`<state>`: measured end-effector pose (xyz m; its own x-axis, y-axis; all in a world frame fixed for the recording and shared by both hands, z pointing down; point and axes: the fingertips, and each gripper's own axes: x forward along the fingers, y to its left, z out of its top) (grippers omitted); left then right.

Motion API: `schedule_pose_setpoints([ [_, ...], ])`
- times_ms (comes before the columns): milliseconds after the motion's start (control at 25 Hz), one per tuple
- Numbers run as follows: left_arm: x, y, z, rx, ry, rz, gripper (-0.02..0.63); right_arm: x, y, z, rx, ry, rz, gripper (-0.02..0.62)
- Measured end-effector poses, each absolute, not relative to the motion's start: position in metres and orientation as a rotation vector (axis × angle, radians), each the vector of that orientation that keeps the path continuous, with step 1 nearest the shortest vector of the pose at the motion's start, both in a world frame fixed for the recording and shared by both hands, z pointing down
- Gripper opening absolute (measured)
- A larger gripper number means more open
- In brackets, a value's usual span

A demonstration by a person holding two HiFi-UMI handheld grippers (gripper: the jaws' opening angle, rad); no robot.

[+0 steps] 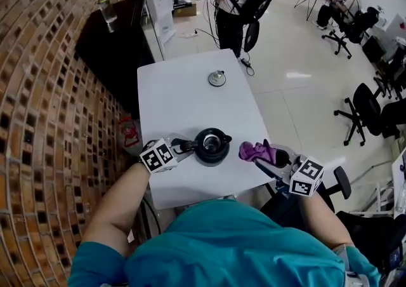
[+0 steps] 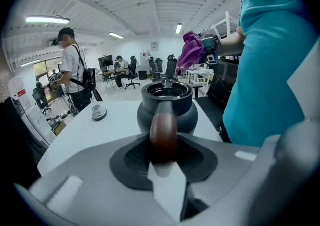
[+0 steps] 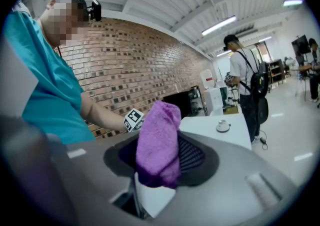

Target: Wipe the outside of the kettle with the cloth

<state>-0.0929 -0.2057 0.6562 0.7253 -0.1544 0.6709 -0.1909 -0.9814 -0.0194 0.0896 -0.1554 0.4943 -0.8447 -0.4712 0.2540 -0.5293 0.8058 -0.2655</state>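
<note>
The kettle's handle (image 2: 163,132) is pinched between the jaws of the left gripper (image 1: 181,148); its long axis runs leftward from the kettle (image 1: 212,146) on the counter (image 1: 184,95). Just right of the kettle, apart from it, the cloth (image 1: 254,150) is clamped in the jaws of the right gripper (image 1: 265,155).

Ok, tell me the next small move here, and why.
Probably move the right hand-held gripper toward the kettle until the purple cloth it grips meets the kettle's side. The left hand-held gripper clamps the wooden handle, which should steady the kettle, while the cloth sits beside the body without touching it.
</note>
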Motion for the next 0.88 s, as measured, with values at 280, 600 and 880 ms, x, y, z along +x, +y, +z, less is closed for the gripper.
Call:
schedule_pose_setpoints([
  [280,-0.080,-0.212,0.634,2.872,-0.349,0.825,0.107,0.086,-0.163,0.498,0.787,-2.819,0.497,0.164],
  [600,-0.081,-0.213,0.576,2.803,-0.443,0.540,0.094,0.071,-0.182,0.489,0.733,-2.865,0.449,0.164],
  [880,-0.140,-0.234,0.460,2.769,-0.627,-0.005,0.089,0.052,-0.205,0.452,0.662,-2.840,0.162,0.164],
])
